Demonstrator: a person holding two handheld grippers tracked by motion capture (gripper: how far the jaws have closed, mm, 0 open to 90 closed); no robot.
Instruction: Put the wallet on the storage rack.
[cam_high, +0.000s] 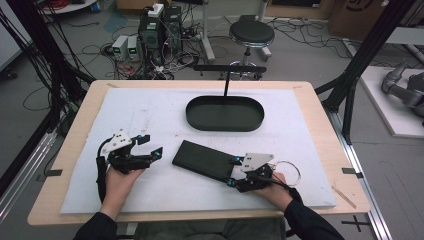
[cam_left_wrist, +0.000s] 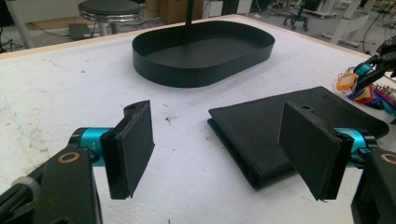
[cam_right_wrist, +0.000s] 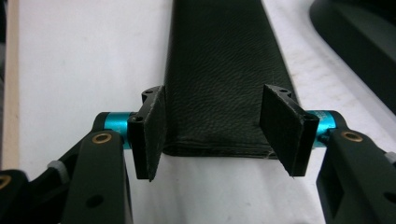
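Black wallet (cam_high: 204, 160) lies flat on the white tabletop (cam_high: 150, 115), centre of the high view, below the oval black tray (cam_high: 225, 114). Right gripper (cam_high: 232, 171) is at the wallet's lower-right end; its jaws straddle that narrow end, whether the pads press on its sides I cannot tell. Left gripper (cam_high: 156, 144), left of the wallet and apart from it, has jaws spread, nothing between them.

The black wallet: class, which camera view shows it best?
The high view: the whole black wallet lies flat before the oval tray. The right gripper view shows its near end between the tongs; the left gripper view, one corner.
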